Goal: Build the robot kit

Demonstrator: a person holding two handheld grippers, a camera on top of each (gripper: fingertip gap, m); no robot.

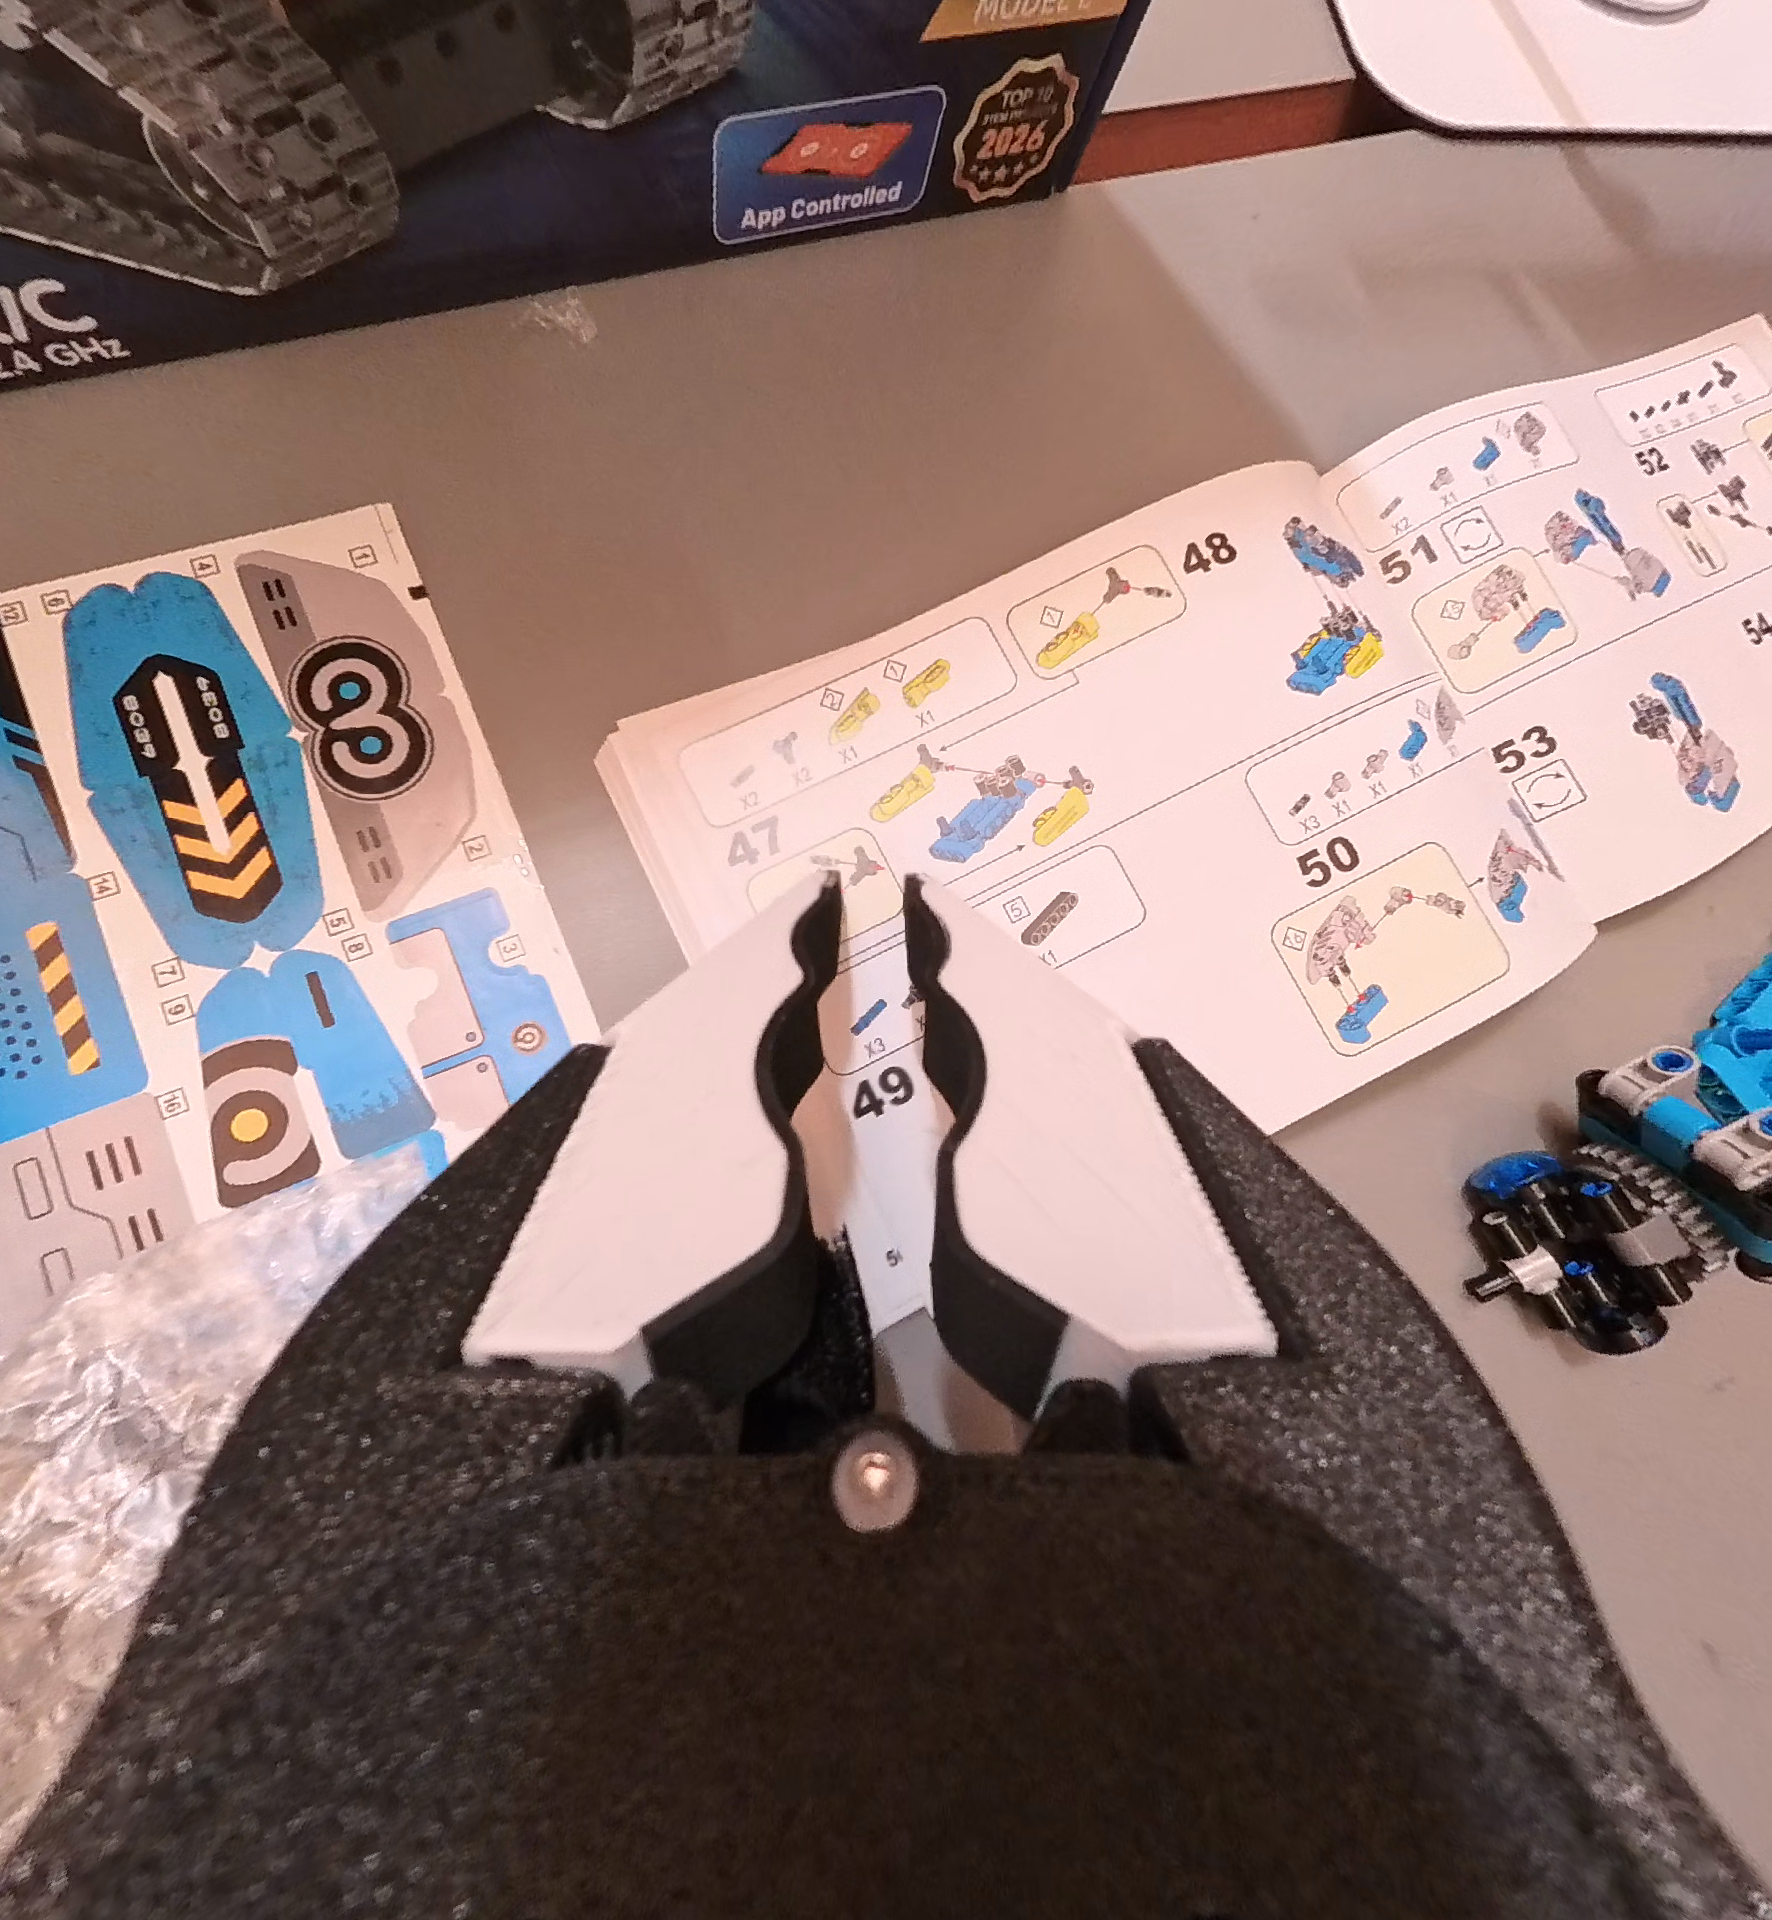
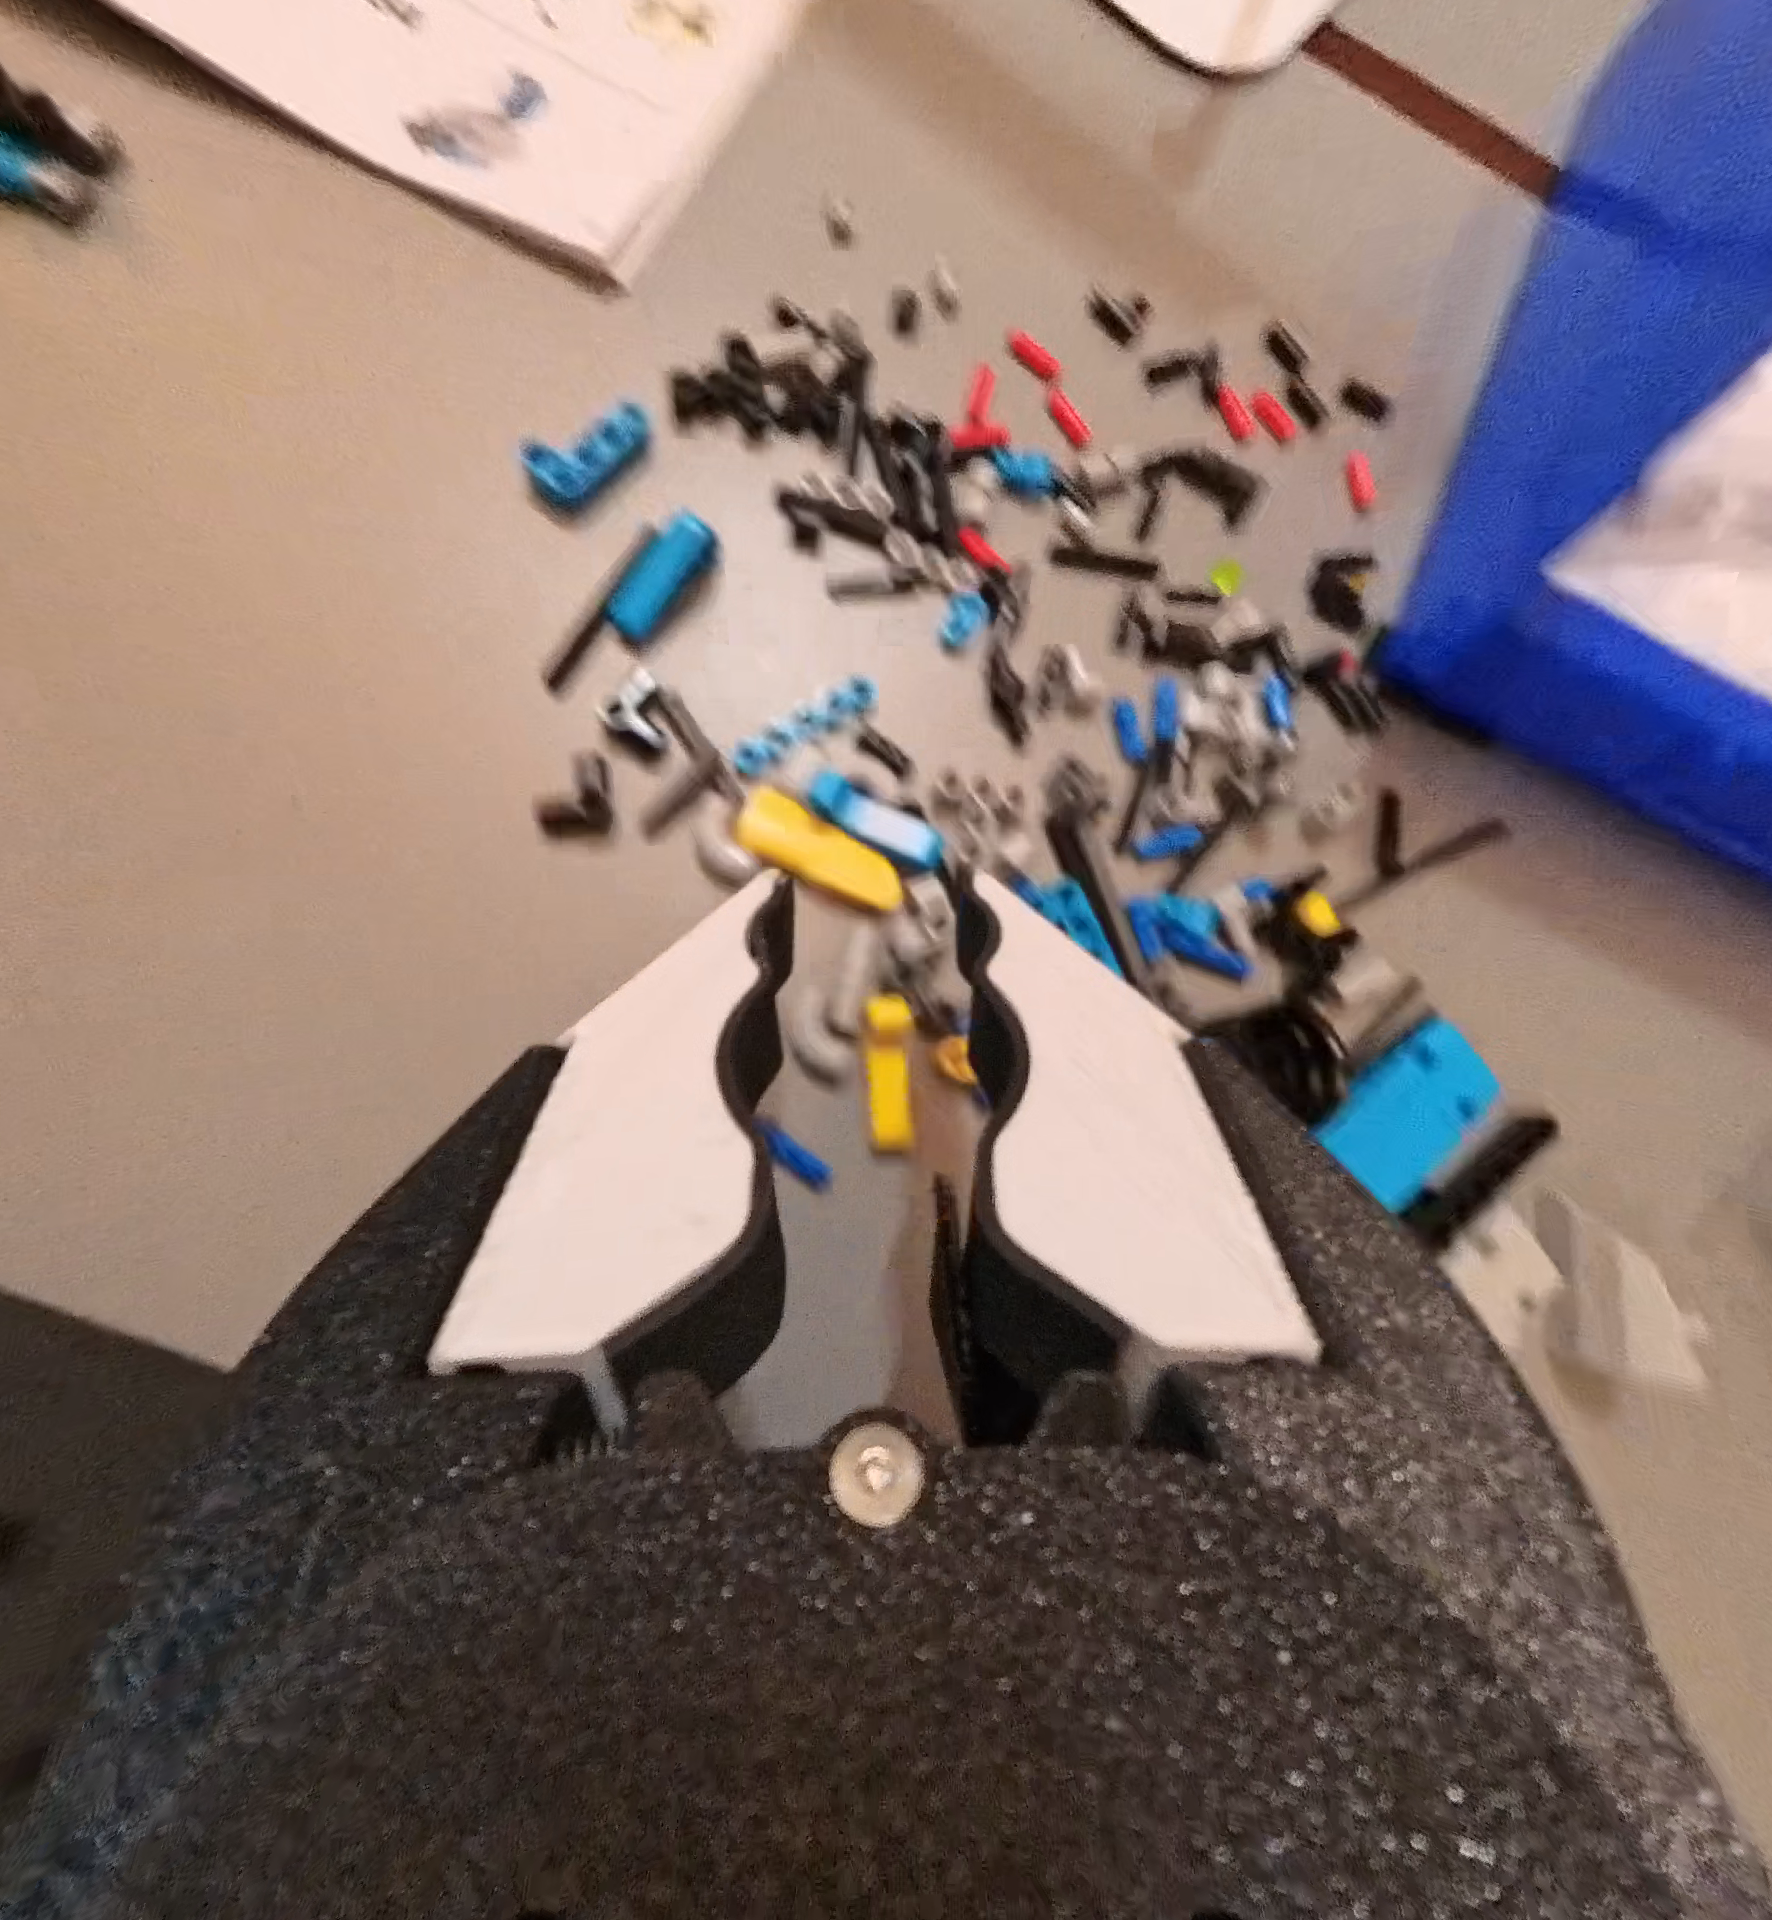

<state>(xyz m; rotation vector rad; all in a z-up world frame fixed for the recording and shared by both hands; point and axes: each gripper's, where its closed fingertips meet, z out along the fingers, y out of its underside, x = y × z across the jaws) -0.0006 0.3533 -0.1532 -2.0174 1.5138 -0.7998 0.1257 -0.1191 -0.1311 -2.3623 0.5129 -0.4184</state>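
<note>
Left tongs: the left tongs (image 1: 871, 883) hang empty, jaws parted by only a narrow slit, over the near left corner of the open instruction booklet (image 1: 1173, 727); I cannot tell whether the tips touch the page.
Left of booklet: a sticker sheet (image 1: 186, 831) lies flat just beside it, with crumpled bubble wrap (image 1: 82, 1403) overlapping the sheet's near edge.
Right of booklet: a partly built blue, black and grey brick model (image 1: 1671, 1164) sits near the booklet's near right corner.
Behind booklet: the printed kit box (image 1: 446, 156) lies farther back on the grey tabletop (image 1: 757, 416).
Right tongs: the right tongs (image 2: 871, 888) are released and hold nothing, above the near edge of a scatter of loose brick pieces (image 2: 1017, 571), well to the right of the booklet (image 2: 508, 114). A small yellow piece (image 2: 887, 1070) shows through the gap below; a larger yellow piece (image 2: 820, 852) lies just past the tips.
Beyond the scatter: a blue container (image 2: 1640, 416) stands on the side away from the booklet.
Hard to make out: the right wrist view is smeared, so single pieces blur together, and the light-blue block (image 2: 1412, 1101) with black wires cannot be identified. Both tongs' bodies hide the tabletop beneath them, and the box, sticker sheet and booklet are cut off at the frame edges.
</note>
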